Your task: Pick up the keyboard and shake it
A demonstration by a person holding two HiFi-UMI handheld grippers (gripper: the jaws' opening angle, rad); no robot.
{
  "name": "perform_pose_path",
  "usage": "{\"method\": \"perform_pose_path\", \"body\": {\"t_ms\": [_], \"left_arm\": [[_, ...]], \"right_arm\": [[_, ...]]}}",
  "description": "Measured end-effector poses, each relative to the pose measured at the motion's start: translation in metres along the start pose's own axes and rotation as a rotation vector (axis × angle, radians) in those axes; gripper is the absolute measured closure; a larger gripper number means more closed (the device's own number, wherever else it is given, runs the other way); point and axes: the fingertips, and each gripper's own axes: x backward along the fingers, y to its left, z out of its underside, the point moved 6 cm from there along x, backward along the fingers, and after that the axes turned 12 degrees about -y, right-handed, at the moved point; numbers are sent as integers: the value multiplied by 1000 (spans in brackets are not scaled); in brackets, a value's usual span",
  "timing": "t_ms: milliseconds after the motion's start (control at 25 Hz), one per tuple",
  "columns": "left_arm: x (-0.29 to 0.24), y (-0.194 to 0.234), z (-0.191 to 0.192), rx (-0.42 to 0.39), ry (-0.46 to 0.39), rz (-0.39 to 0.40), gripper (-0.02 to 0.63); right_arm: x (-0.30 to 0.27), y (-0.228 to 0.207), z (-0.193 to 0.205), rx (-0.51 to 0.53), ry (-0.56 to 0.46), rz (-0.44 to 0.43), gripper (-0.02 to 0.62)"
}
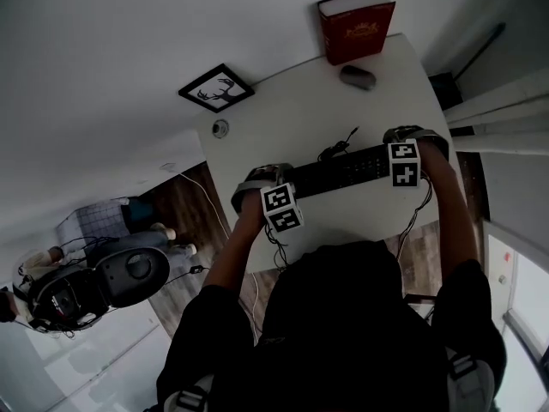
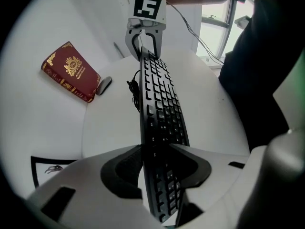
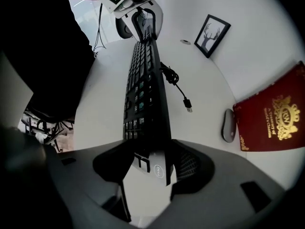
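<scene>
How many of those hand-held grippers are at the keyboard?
2. The left hand-held gripper straddles one end of the black computer keyboard; the right hand-held gripper straddles the other end.

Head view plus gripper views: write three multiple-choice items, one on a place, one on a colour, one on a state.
1. Where is the small grey mouse? A beside the gold-printed hardcover book B on the floor C in a drawer
2. That book's cover is: A blue B dark red C green
3. The USB plug of the black keyboard's cable is: A in a laptop B loose on the white table C taped to the wall
Key: 1 A, it sits by the book's foot. 2 B, red in all views. 3 B, it lies free on the tabletop.
</scene>
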Motion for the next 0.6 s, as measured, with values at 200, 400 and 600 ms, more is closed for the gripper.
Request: {"method": "perform_pose_path", "body": {"t_ms": [200, 400, 600], "left_arm": [[-8, 1, 0, -13, 15, 53, 442], [-27, 9, 2, 8, 51, 124, 440], [-39, 16, 5, 38, 67, 170, 437]], "right_arm": [[-7, 8, 3, 73, 37, 102, 337], [-18, 5, 10, 9, -3, -7, 327], [-23, 0, 12, 27, -12, -22, 318]]}}
